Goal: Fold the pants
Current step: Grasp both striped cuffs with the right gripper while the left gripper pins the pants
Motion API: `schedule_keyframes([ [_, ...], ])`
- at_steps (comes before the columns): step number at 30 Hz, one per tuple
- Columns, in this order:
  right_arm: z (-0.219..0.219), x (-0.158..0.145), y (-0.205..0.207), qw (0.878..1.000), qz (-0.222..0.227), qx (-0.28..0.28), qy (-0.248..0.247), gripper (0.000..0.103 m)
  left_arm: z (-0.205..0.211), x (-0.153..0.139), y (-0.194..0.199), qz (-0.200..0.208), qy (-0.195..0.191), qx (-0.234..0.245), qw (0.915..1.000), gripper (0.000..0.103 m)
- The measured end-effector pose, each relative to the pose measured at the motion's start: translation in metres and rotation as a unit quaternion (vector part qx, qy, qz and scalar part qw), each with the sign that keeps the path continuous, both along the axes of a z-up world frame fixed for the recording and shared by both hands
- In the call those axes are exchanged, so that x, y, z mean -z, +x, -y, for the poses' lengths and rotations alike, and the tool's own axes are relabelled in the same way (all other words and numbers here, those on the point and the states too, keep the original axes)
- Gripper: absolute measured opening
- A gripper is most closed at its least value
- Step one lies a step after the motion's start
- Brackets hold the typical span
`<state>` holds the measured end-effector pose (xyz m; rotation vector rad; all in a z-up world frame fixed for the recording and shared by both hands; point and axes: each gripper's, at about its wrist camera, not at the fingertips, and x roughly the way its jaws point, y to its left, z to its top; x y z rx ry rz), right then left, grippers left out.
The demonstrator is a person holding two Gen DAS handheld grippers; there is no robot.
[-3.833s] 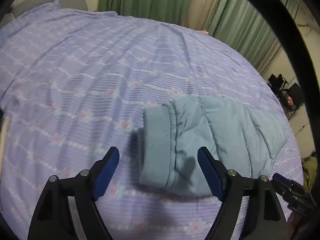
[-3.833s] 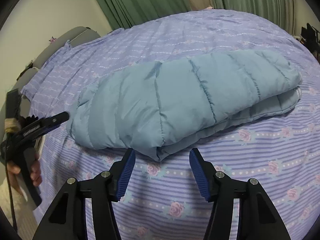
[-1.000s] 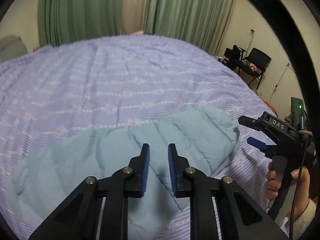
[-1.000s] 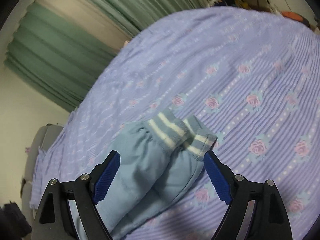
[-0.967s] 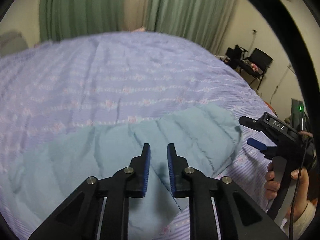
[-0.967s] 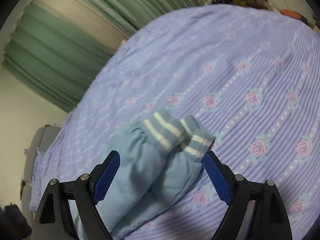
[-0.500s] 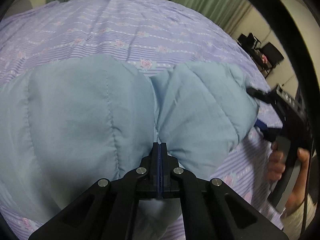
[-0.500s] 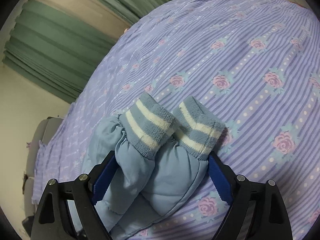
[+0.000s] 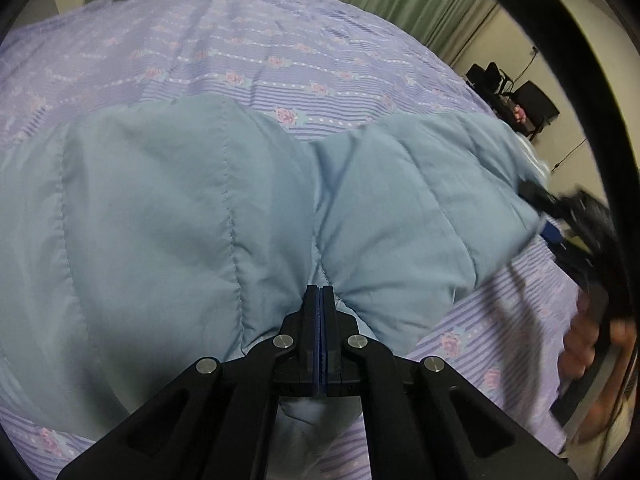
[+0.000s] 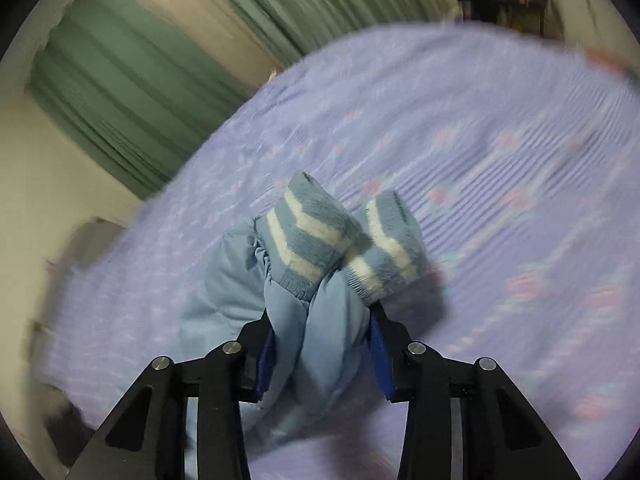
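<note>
No readable text, labels, brands, numbers or signs in either view. The pants (image 9: 180, 208) are plain light blue quilted fabric, cuffs (image 10: 320, 236) striped blue and white only, no tag showing. The bedsheet (image 9: 260, 52) has rose and dot stripes, no lettering. The right gripper (image 9: 576, 216), seen at the right edge of the left wrist view, is motion-blurred, so any marking on it cannot be read. The right wrist view is blurred too.
</note>
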<state>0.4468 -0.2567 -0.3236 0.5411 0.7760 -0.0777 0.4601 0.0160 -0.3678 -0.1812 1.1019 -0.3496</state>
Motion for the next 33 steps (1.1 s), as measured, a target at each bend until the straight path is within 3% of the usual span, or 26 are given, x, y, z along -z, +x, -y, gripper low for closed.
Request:
schedule_keyframes([
  [2, -0.006, -0.009, -0.014, 0.999, 0.008, 0.018, -0.051, 0.066, 0.0, 0.0, 0.0, 0.0, 0.003, 0.003, 1.0, 0.004],
  [4, -0.004, -0.012, -0.019, 0.997, 0.001, 0.03, -0.07, 0.07, 0.0, 0.0, -0.001, 0.002, 0.003, 0.002, 1.0, 0.004],
  [7, 0.009, -0.013, -0.028, 0.998, 0.003, 0.056, -0.024, 0.079, 0.0, 0.001, -0.001, 0.004, 0.002, -0.001, 1.0, 0.004],
  [8, 0.011, -0.013, -0.029, 0.998, 0.012, 0.06, -0.007, 0.087, 0.001, 0.001, 0.0, 0.005, 0.004, -0.001, 1.0, 0.004],
  [10, 0.013, -0.01, -0.022, 0.998, 0.011, 0.065, 0.003, 0.087, 0.001, 0.001, 0.0, 0.006, 0.005, -0.002, 1.0, 0.004],
  [15, -0.002, -0.01, 0.004, 0.999, 0.0, 0.045, -0.021, 0.06, -0.002, 0.001, 0.001, 0.002, 0.004, 0.0, 1.0, 0.004],
  [16, -0.003, -0.005, 0.006, 0.999, -0.006, 0.037, -0.018, 0.058, -0.002, 0.001, 0.001, 0.002, 0.005, -0.001, 1.0, 0.004],
  [21, 0.004, 0.017, 0.021, 0.998, -0.055, 0.016, 0.016, 0.025, 0.0, -0.002, 0.001, 0.001, 0.009, -0.004, 1.0, 0.004],
  [26, -0.007, -0.007, -0.005, 0.998, -0.024, 0.013, -0.048, 0.021, 0.002, -0.003, 0.002, 0.002, 0.008, 0.001, 1.0, 0.004],
  [28, -0.005, 0.004, 0.0, 0.997, -0.06, 0.017, -0.052, 0.021, 0.001, -0.002, 0.003, 0.001, 0.008, 0.002, 1.0, 0.004],
  [29, -0.001, 0.011, 0.001, 0.997, -0.071, 0.022, -0.038, 0.021, 0.001, -0.003, 0.003, 0.001, 0.008, 0.001, 1.0, 0.004],
  [31, 0.007, 0.019, 0.001, 0.996, -0.077, 0.031, -0.021, 0.031, 0.002, -0.003, 0.003, 0.002, 0.011, 0.001, 0.9999, 0.004],
  [33, 0.015, 0.026, -0.004, 0.996, -0.079, 0.045, -0.005, 0.061, 0.002, -0.002, 0.003, 0.004, 0.014, 0.002, 0.9999, 0.004],
])
